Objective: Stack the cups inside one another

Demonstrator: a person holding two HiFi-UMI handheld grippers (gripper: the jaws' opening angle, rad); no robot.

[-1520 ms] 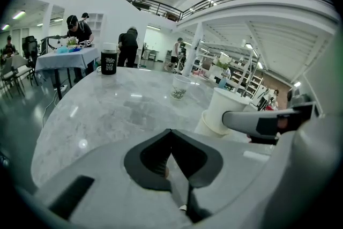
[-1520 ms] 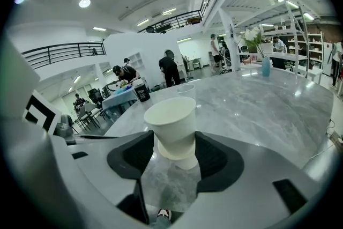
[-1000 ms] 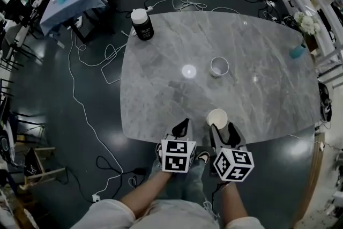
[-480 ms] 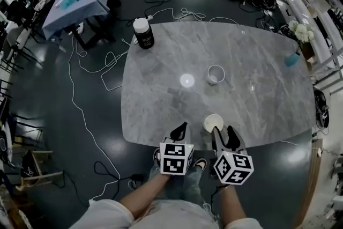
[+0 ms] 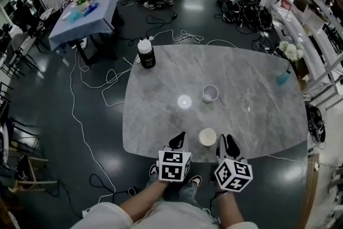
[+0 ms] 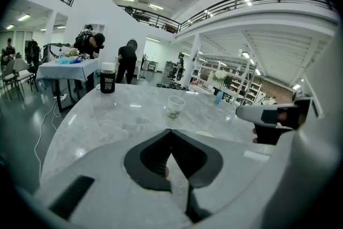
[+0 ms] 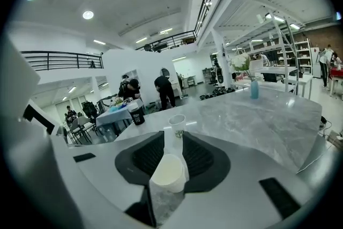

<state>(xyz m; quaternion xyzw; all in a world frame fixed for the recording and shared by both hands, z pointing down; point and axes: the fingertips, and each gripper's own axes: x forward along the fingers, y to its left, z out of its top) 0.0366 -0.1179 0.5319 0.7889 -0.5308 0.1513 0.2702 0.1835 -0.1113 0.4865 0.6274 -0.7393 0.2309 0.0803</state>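
Two white paper cups are on the grey marble table (image 5: 257, 110). The far cup (image 5: 210, 93) (image 6: 175, 106) (image 7: 177, 125) stands upright near the table's middle. The near cup (image 5: 207, 137) (image 7: 168, 173) is at the front edge. It sits deep between the jaws of my right gripper (image 5: 225, 141) (image 7: 174, 134), its rim sticking up above them. Those jaws are closing and lie against the cup's sides. My left gripper (image 5: 180, 139) (image 6: 171, 131) hangs just left of this cup, shut and holding nothing.
A black jar with a white lid (image 5: 146, 53) (image 6: 107, 78) stands at the table's far left corner. A teal vase with white flowers (image 5: 282, 78) (image 7: 254, 88) is at the far right edge. Cables (image 5: 86, 110) trail over the dark floor to the left. People stand at a blue-clothed table (image 5: 86, 13) behind.
Both grippers have risen and the head view has pulled back from the table. The right gripper's fingers have drawn closer together around the near cup.
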